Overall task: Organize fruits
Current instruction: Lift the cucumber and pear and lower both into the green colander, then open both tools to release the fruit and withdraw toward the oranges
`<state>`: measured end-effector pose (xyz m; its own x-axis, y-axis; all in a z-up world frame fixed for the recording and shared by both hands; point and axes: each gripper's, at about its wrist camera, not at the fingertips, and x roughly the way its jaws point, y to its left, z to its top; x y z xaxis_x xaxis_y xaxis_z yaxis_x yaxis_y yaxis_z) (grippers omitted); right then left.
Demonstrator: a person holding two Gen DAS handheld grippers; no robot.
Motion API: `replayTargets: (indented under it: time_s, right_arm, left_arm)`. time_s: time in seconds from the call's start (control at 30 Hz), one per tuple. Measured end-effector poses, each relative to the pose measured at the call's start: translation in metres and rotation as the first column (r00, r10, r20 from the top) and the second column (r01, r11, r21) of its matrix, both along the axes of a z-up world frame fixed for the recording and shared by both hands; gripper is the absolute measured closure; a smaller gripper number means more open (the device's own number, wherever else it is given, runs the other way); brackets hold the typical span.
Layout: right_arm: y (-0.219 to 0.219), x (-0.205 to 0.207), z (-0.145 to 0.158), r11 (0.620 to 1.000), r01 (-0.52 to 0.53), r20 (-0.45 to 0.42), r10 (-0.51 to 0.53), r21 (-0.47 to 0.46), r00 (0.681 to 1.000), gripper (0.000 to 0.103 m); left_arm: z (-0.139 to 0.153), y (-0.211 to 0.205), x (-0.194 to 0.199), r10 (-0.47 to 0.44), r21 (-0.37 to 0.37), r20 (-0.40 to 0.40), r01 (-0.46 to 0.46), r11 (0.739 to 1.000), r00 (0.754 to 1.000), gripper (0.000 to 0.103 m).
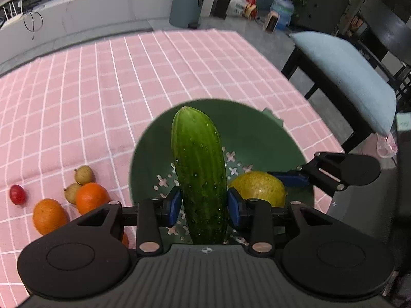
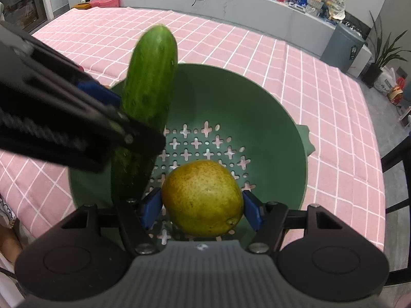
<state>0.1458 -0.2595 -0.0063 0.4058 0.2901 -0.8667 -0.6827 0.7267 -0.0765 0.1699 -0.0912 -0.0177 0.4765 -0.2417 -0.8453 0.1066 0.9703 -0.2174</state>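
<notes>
My left gripper (image 1: 204, 204) is shut on a green cucumber (image 1: 199, 169) and holds it over the green perforated bowl (image 1: 257, 138). My right gripper (image 2: 201, 209) is shut on a yellow-green pear (image 2: 203, 197), also over the bowl (image 2: 244, 102). The pear (image 1: 259, 187) and the right gripper's blue pad show to the right in the left wrist view. The cucumber (image 2: 149, 82) and the left gripper's black arm cross the left of the right wrist view.
Two oranges (image 1: 90, 197), (image 1: 48, 215), two small brown fruits (image 1: 83, 174) and a red fruit (image 1: 17, 193) lie on the pink checked tablecloth (image 1: 102, 77) left of the bowl. A cushioned chair (image 1: 346, 77) stands past the table's right edge.
</notes>
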Motion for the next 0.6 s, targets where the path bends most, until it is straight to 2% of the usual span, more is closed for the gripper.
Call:
replayTargets:
  time_s: [0.3,0.6]
  right_arm:
    - [0.011,0.008,-0.008,0.997,-0.056,-0.019,0.055,-0.052,0.998,0.04]
    - [0.015,0.007,-0.005,0.996,-0.045,-0.045,0.042,-0.071,0.998,0.037]
  left_arm:
    - [-0.018,-0.003,0.024,-0.011,-0.009,-0.047,0.011,1.0,0.999,0.06]
    - [-0.02,-0.009,0.025,-0.027,0.055,-0.035,0.029,0.998,0.999,0.057]
